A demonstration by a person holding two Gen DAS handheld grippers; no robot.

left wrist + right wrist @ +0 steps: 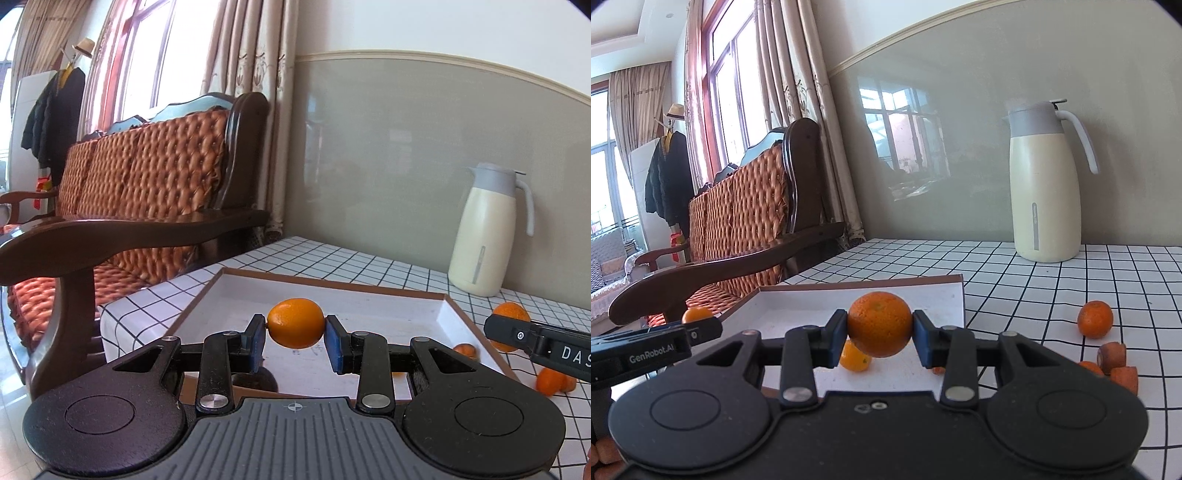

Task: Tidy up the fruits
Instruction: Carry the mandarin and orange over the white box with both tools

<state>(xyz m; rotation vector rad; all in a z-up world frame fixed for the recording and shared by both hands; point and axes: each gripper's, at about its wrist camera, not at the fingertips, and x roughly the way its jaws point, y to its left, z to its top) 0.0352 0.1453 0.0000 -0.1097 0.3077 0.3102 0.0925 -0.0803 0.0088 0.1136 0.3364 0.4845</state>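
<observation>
Checked cloth (pixel 1034 280) covers the table, with a cream jug (pixel 1047 181) by the wall and a wooden sofa (pixel 147 192) past the edge. My left gripper (pixel 295 330) is pinched on a smooth oval orange (pixel 296 323); its long side runs straight across from one pad to the other, above the white tray (pixel 369 306). My right gripper (pixel 880 328) squeezes a rounder bumpy orange (pixel 880 324) over the same tray. Behind my right fingers another small fruit (pixel 855 357) is half hidden. Cut orange pieces (pixel 1115 360) lie right of them, hard to name.
</observation>
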